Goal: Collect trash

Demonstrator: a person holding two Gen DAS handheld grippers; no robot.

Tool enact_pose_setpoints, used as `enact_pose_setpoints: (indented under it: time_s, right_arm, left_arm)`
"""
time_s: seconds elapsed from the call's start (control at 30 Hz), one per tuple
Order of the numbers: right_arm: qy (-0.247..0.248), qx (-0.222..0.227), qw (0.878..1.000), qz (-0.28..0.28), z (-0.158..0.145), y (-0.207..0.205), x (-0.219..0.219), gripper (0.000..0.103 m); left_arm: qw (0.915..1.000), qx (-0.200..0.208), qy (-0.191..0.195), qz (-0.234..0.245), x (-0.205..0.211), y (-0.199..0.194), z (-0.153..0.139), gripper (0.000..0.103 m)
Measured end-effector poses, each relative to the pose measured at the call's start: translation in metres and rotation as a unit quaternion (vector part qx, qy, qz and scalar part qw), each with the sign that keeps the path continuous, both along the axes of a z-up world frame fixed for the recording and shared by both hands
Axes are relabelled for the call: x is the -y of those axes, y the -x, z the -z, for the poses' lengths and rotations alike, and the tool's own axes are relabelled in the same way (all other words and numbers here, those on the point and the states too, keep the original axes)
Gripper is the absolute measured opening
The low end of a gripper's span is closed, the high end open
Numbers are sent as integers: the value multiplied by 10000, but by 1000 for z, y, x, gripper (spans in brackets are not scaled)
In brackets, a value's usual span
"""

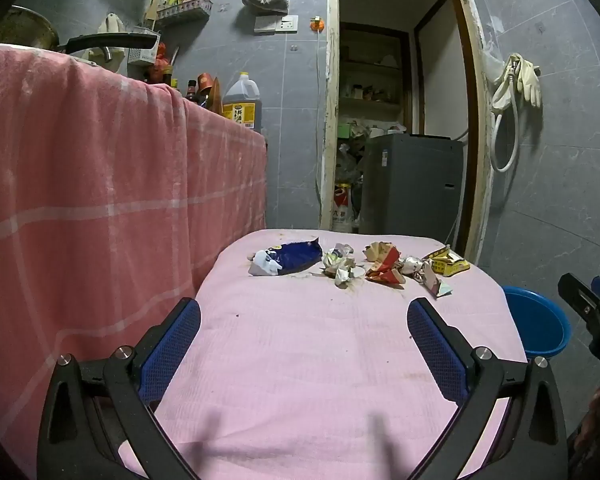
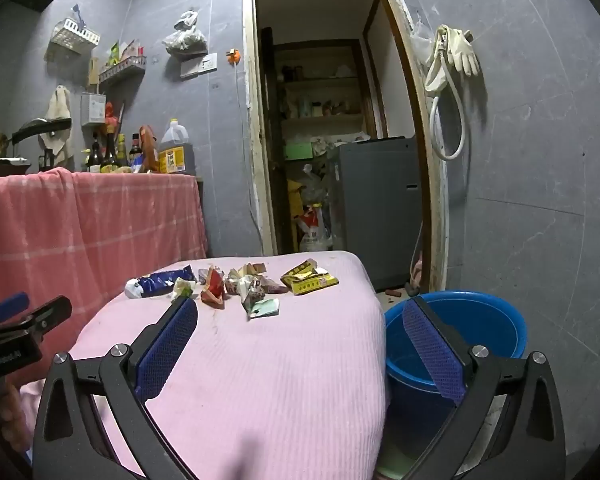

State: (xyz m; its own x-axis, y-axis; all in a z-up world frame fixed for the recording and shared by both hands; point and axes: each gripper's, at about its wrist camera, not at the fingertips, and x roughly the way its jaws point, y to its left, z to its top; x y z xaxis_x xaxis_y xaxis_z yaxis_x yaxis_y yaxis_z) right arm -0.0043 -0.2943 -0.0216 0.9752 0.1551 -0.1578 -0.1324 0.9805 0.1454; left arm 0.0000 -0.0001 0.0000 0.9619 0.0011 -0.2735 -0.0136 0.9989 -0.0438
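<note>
Several pieces of trash lie in a row at the far end of a pink-covered table (image 1: pixel 300 360): a blue wrapper (image 1: pixel 288 260), crumpled paper (image 1: pixel 340 266), a red wrapper (image 1: pixel 384 266) and a yellow packet (image 1: pixel 448 262). They also show in the right wrist view: the blue wrapper (image 2: pixel 160 284), the red wrapper (image 2: pixel 214 288), the yellow packet (image 2: pixel 308 278). A blue bucket (image 2: pixel 480 328) stands on the floor right of the table. My left gripper (image 1: pixel 304 316) is open and empty over the table's near half. My right gripper (image 2: pixel 300 316) is open and empty near the table's right edge.
A counter draped in a pink checked cloth (image 1: pixel 100 180) stands to the left, with bottles (image 2: pixel 112 152) and a pan on top. An open doorway (image 1: pixel 396 120) with a grey appliance (image 2: pixel 380 208) lies behind the table. Gloves and a hose (image 2: pixel 452 64) hang on the right wall.
</note>
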Motion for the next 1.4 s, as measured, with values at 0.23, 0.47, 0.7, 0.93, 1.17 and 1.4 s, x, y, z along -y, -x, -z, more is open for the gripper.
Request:
enact_pose_setpoints:
  time_s: [0.23, 0.47, 0.7, 0.93, 1.17, 1.4]
  right_arm:
    - [10, -26, 10000, 1, 0, 0, 0, 103]
    - [13, -30, 10000, 0, 1, -1, 0, 103]
    - [16, -31, 10000, 0, 2, -1, 0, 103]
    - [9, -33, 10000, -2, 2, -1, 0, 103]
    - [7, -33, 10000, -1, 2, -1, 0, 103]
    - [4, -37, 10000, 0, 2, -1, -1, 103]
  left_arm:
    - [10000, 9, 0, 2, 0, 0, 0, 101]
    - [10000, 22, 1, -3, 0, 1, 0, 101]
    - [10000, 19, -1, -14, 0, -1, 0, 101]
    - [10000, 30, 7, -26, 1, 2, -2, 101]
    - [10000, 22, 10, -29, 1, 1, -1, 101]
    - [10000, 35, 9, -22, -1, 1, -1, 101]
